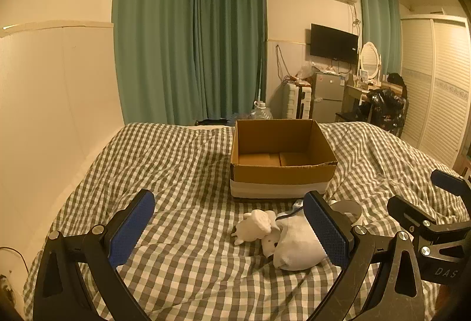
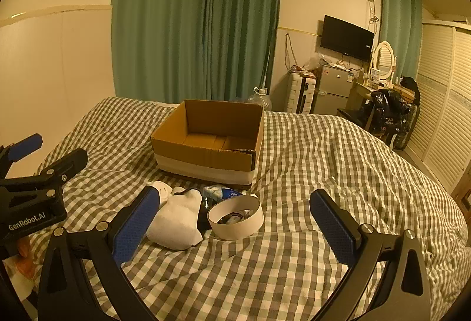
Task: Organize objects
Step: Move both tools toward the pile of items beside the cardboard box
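Observation:
An open cardboard box [image 1: 282,174] [image 2: 206,156] stands on the checked bed, with nothing visible inside. In front of it lies a small pile: a white toy figure [image 1: 254,225], a white sock [image 1: 295,244] [image 2: 176,221], a white paper ring [image 2: 235,218] [image 1: 348,209] with small items inside, and a blue-white packet [image 2: 220,191]. My left gripper [image 1: 229,229] is open and empty, just short of the pile. My right gripper [image 2: 235,224] is open and empty, with the sock and ring between its fingers' lines. Each gripper shows at the edge of the other's view.
The checked cover [image 1: 182,174] spreads over the whole bed. A white wall panel [image 1: 59,103] runs along the left. Green curtains [image 1: 191,41], a water jug [image 1: 260,112], a small fridge [image 1: 326,97], a desk and a wardrobe [image 1: 435,85] stand beyond the bed.

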A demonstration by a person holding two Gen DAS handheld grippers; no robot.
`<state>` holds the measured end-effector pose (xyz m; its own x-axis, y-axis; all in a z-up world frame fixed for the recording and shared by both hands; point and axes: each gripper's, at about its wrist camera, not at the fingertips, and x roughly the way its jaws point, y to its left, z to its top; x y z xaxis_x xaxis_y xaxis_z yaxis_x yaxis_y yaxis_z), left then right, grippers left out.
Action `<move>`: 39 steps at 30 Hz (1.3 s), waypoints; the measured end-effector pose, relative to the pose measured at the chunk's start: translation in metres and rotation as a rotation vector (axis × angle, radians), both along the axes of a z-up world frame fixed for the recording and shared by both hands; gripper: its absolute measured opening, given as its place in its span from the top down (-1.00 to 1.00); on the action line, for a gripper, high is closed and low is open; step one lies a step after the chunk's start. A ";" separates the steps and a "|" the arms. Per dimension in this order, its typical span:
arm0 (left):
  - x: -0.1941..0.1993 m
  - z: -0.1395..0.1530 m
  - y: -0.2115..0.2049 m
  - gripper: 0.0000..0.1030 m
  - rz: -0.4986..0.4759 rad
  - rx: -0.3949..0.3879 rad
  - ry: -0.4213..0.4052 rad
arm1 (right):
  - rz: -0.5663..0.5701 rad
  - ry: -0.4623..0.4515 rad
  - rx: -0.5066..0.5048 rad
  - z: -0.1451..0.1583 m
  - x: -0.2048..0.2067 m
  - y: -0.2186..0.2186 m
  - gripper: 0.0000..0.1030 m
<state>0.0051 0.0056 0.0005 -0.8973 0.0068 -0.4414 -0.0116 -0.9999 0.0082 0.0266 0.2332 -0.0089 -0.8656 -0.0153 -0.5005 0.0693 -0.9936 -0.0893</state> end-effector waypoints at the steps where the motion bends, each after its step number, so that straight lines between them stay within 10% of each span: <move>1: 0.000 0.000 0.000 -1.00 0.000 -0.001 0.000 | 0.000 -0.001 -0.001 0.000 0.000 0.000 -0.99; 26: -0.005 -0.004 0.003 -1.00 0.003 -0.028 -0.036 | 0.009 -0.014 0.029 0.001 0.000 -0.003 -0.99; 39: -0.045 -0.005 0.000 -1.00 -0.099 0.021 -0.206 | 0.015 -0.033 0.125 0.017 -0.020 0.008 -0.98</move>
<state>-0.0401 0.0054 -0.0041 -0.7829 0.1013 -0.6138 -0.1085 -0.9938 -0.0255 0.0069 0.2412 0.0082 -0.8490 0.0358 -0.5272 0.0893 -0.9736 -0.2099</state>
